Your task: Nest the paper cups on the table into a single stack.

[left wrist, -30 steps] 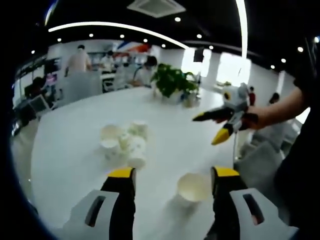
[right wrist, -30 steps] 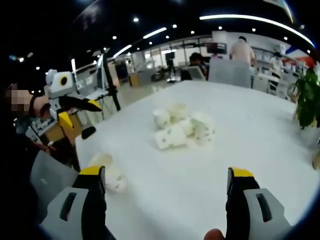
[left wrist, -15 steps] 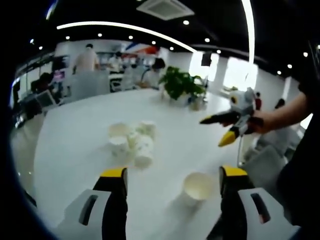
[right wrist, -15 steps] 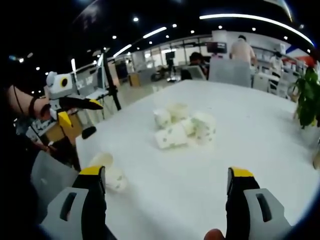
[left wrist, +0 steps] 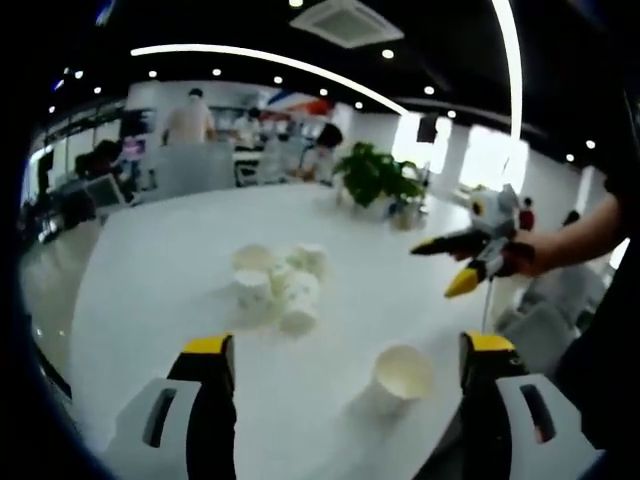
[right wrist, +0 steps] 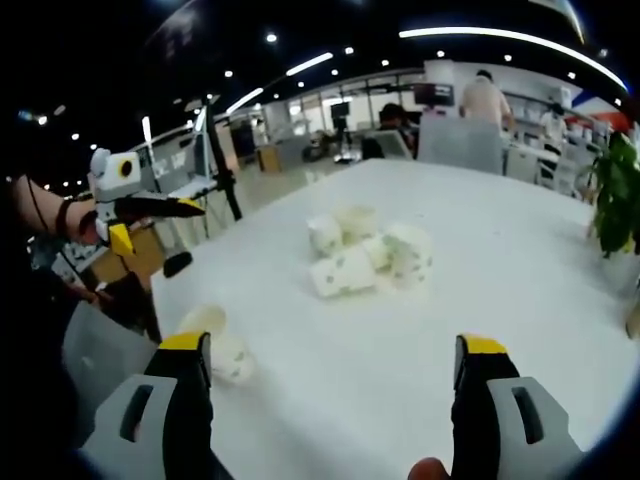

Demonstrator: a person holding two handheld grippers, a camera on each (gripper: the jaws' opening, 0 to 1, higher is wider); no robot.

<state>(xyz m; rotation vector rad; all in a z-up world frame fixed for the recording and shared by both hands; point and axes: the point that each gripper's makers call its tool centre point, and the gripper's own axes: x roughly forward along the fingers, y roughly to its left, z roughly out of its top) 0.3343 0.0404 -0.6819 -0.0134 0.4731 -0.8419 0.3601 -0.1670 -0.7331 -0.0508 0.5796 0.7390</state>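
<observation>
A lone paper cup (left wrist: 403, 372) stands between my left tongs (left wrist: 343, 365), gaping like my right tongs (right wrist: 335, 360); the cup cluster (left wrist: 277, 285) lies farther, unmoved since earlier.

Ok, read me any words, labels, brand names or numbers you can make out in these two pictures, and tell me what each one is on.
No text can be read in these pictures.
White paper cups clustered on the table: a greenish speckled print, too blurred to tell whether it holds any letters.
Red and blue shape on the far wall: blurred, no letters can be made out.
Lone white paper cup: its open mouth faces the camera, no print visible.
</observation>
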